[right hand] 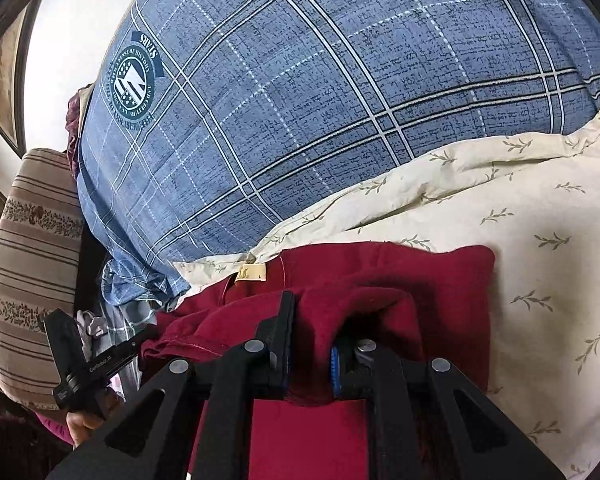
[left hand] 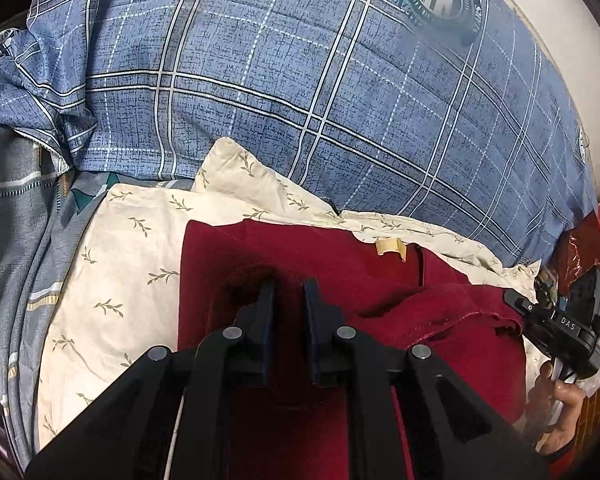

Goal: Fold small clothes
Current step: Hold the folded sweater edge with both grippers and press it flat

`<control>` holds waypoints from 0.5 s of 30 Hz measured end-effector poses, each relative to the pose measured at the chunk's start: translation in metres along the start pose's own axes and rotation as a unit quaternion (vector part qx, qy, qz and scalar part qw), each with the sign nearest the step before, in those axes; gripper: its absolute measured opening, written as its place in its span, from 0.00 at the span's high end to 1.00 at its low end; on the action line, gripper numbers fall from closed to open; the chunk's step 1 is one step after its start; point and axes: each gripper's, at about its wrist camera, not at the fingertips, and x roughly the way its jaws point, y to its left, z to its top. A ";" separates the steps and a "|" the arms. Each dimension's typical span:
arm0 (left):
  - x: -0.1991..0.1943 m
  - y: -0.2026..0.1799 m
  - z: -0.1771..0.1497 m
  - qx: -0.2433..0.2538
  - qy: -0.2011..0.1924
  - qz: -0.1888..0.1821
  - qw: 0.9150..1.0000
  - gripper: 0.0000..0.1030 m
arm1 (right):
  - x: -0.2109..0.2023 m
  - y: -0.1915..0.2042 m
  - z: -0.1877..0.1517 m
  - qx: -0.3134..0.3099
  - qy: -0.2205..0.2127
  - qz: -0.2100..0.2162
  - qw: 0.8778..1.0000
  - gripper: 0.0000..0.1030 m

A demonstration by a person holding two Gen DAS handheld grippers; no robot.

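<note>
At six o'clock in each wrist view, a black claw pinches the dark red garment (left hand: 380, 280): the left claw (left hand: 290, 286) has its pads nearly together on a fold, the right claw (right hand: 312, 312) has cloth bunched between its pads. Both likely grip one edge to carry it over for a fold. The garment lies on a cream leaf-print sheet (left hand: 132, 248); at twelve o'clock, a blue plaid quilt (left hand: 300, 80) sits clear of the work.
</note>
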 end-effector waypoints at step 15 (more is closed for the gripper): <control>-0.002 -0.006 0.002 0.018 -0.017 0.016 1.000 0.89 | -0.005 0.005 -0.002 -0.007 -0.012 0.003 1.000 0.86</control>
